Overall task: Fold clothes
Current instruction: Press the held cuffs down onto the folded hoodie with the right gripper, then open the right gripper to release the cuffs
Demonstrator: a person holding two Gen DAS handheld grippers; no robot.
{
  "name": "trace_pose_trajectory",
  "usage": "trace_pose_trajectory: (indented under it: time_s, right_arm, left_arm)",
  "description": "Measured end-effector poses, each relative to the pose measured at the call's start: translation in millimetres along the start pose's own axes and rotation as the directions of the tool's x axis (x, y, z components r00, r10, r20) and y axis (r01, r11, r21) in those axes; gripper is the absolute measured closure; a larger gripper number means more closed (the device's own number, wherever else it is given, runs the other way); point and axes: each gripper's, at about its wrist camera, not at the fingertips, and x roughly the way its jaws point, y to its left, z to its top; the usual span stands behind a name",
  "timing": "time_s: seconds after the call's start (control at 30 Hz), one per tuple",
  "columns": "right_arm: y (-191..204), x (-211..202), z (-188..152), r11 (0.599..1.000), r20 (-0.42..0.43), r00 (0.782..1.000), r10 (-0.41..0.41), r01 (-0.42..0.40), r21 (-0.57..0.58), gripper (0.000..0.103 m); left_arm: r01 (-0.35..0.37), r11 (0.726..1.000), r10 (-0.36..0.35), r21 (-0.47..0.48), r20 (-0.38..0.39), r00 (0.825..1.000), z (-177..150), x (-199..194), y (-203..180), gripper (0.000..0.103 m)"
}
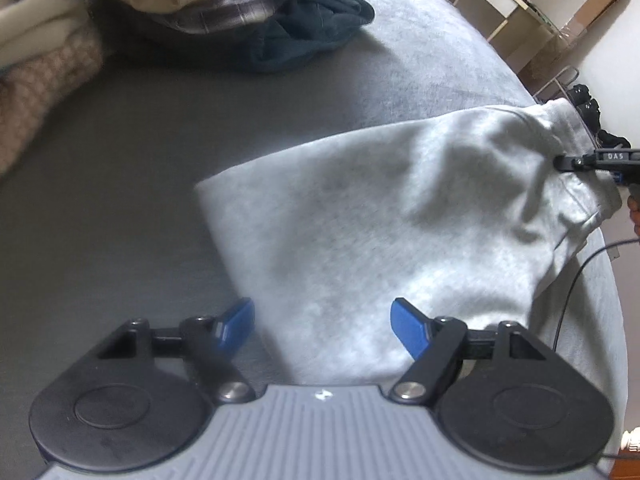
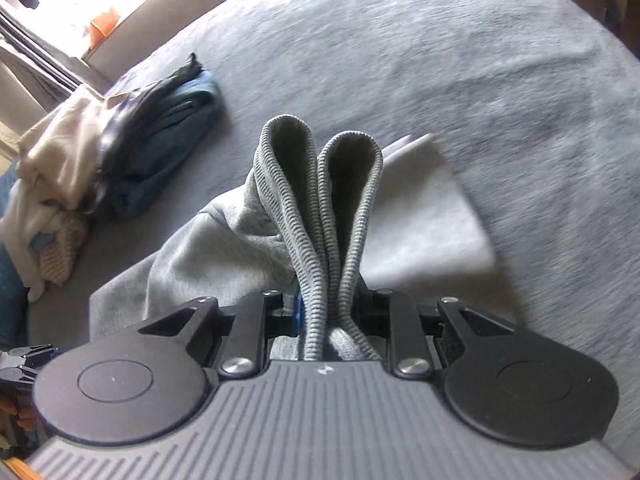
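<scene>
A light grey sweatshirt-like garment (image 1: 400, 224) lies folded on the grey bed cover (image 1: 120, 200). My left gripper (image 1: 322, 326) is open, its blue fingertips (image 1: 406, 330) spread just above the garment's near edge, holding nothing. My right gripper (image 1: 560, 163) shows at the garment's far right, pinching its ribbed hem. In the right wrist view my right gripper (image 2: 326, 312) is shut on two loops of the ribbed grey hem (image 2: 320, 200), which stand up between the jaws. The rest of the garment (image 2: 420, 216) trails on the bed beyond.
A pile of clothes, beige, plaid and dark teal (image 1: 224, 12), sits at the far left of the bed; it also shows in the right wrist view (image 2: 120, 152). Shelving (image 1: 520, 4) stands beyond the bed. A black cable (image 1: 568, 288) hangs at right.
</scene>
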Motion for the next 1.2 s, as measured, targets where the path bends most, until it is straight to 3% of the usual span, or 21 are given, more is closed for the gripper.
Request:
trace_pose_trajectory:
  time_s: [0.37,0.53,0.6,0.7,0.77,0.9,0.97,1.03,1.2]
  right_arm:
    - [-53,20,9,1.0,-0.054,0.999,0.001,-0.001,0.007,0.082]
    - [-74,23,2,0.998,-0.032,0.999,0.007,-0.005,0.064,0.06]
    - [-85,11,-5,0.993,0.001,1.0,-0.027,0.026,0.114,0.035]
    - [-106,-17,-21,0.968,0.063,0.99,-0.126,0.108,0.225,0.031]
    - [-122,-44,-39,0.921,0.13,0.978,-0.165,0.106,0.375,0.031]
    - [-121,-86,-88,0.838,0.327,0.945,-0.013,-0.168,0.52,0.031]
    - [-102,-88,-107,0.822,0.347,0.932,0.106,-0.278,0.498,0.031]
    - [-75,-75,-123,0.781,0.339,0.909,0.242,-0.39,0.487,0.031]
    - [8,-29,-166,0.653,0.263,0.796,0.546,-0.601,0.461,0.029]
  left_arm:
    - [0.028,1.0,-0.028,-0.011,-0.046,0.999,7,30,-8,0.027]
    - [0.049,0.998,-0.051,-0.037,-0.046,0.998,5,32,-3,0.027]
    - [0.069,0.996,-0.071,-0.058,-0.042,0.997,5,32,2,0.027]
    - [0.106,0.989,-0.109,-0.103,-0.027,0.994,8,31,13,0.027]
    - [0.133,0.981,-0.136,-0.138,-0.008,0.991,9,31,21,0.027]
    - [0.191,0.955,-0.188,-0.228,0.036,0.982,13,36,36,0.027]
    - [0.221,0.938,-0.213,-0.268,0.059,0.975,13,39,43,0.027]
    - [0.251,0.917,-0.238,-0.31,0.081,0.968,13,43,50,0.027]
    - [0.322,0.855,-0.289,-0.406,0.143,0.947,8,44,67,0.029]
